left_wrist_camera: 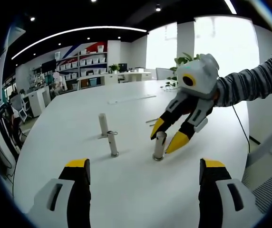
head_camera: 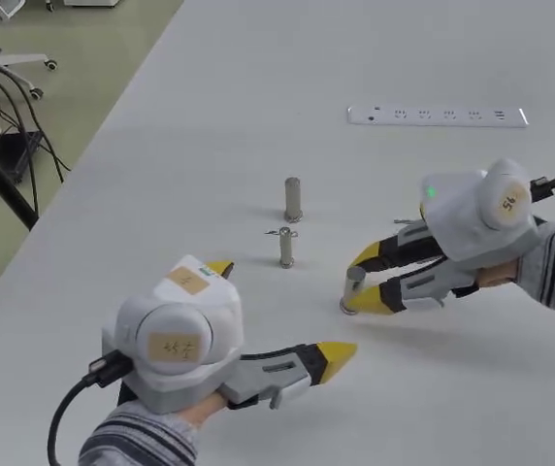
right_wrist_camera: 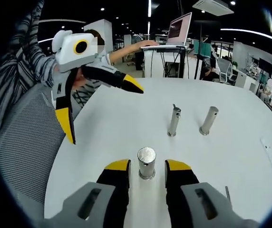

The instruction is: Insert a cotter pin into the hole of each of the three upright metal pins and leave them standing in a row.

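Three upright metal pins stand on the white table. The far pin is bare. The middle pin has a cotter pin through its top. The near pin stands between the jaws of my right gripper, which is open with a small gap on each side of that pin. My left gripper is open wide and holds nothing, a little in front of the pins. A loose cotter pin lies beside the right gripper.
A white power strip lies at the far side of the table. Beyond the table's left edge are a dark stand and cables on the floor. Desks and shelves stand in the room behind.
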